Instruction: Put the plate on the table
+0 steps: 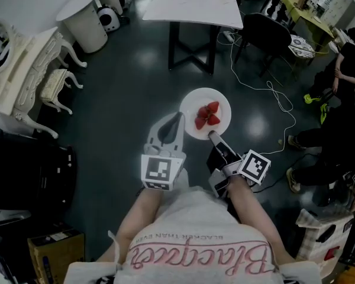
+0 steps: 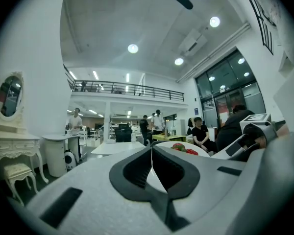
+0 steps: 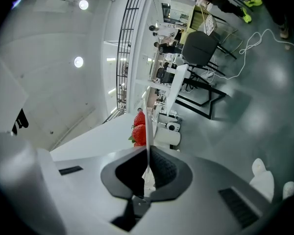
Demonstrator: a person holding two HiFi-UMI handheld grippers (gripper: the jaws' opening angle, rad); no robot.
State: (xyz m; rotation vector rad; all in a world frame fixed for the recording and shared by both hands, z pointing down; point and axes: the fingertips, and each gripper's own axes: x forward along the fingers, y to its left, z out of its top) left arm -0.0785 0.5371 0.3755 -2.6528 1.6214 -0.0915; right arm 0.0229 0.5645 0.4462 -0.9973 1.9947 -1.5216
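Plate [image 1: 220,99] held in the air above the floor; table [image 1: 192,5] well apart at 12 o'clock. Right gripper [image 1: 213,136] jaws clamped on the rim at 5 o'clock. Left gripper [image 1: 176,118] jaws together, empty, tip beside the rim at 9 o'clock. Plate likely stiff, slick and breakable. Strawberries [image 1: 207,116] lie loose, so keep it level.

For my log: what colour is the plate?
The plate is plain white, clearest in the head view.
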